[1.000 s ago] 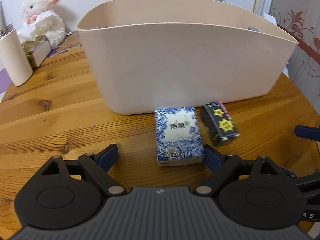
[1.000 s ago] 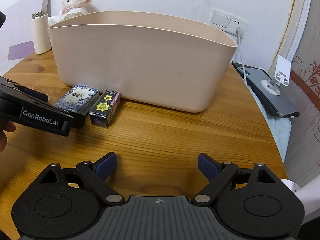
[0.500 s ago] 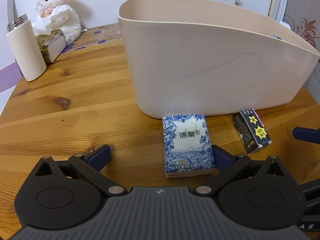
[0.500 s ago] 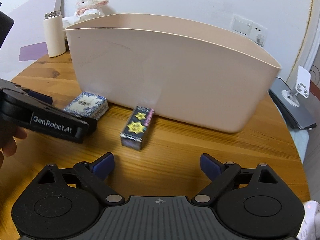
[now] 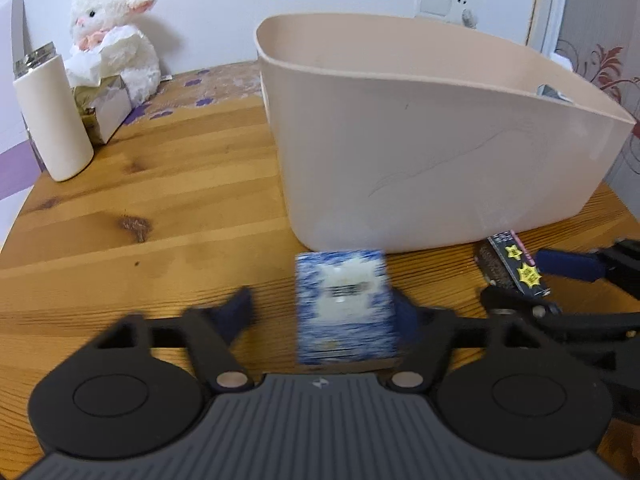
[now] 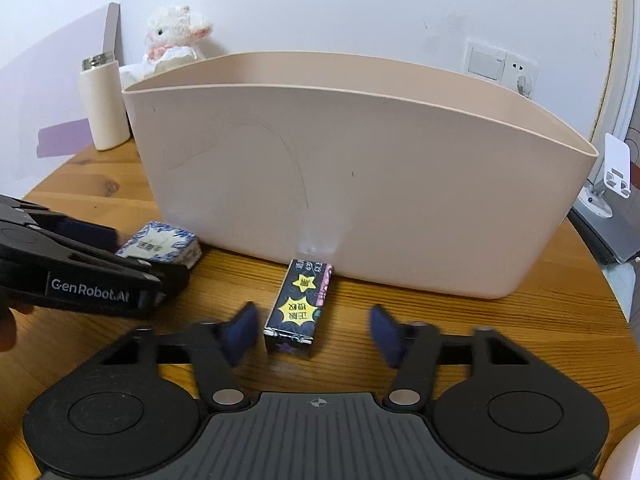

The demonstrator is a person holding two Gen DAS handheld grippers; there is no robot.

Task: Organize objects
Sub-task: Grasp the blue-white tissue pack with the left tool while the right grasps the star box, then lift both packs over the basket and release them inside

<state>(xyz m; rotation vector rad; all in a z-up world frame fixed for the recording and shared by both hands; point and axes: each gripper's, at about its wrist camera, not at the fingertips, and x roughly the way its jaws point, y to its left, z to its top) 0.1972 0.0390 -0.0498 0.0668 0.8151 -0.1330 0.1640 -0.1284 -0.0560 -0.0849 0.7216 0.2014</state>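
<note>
Both tools sit open on the tabletop (image 6: 460, 332) – the left tool (image 5: 324, 312) straddles the blue tissue pack (image 5: 346, 306), the right tool (image 6: 314, 330) the black box (image 6: 300, 310). Pickup stage, I judge: next, close and lift each into the beige bin (image 6: 360, 184)

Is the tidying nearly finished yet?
Not yet. Nothing visibly sits in the beige bin. The left gripper is open around the blue tissue pack, and the right gripper is open around the black star box. Both packs lie on the table.
</note>
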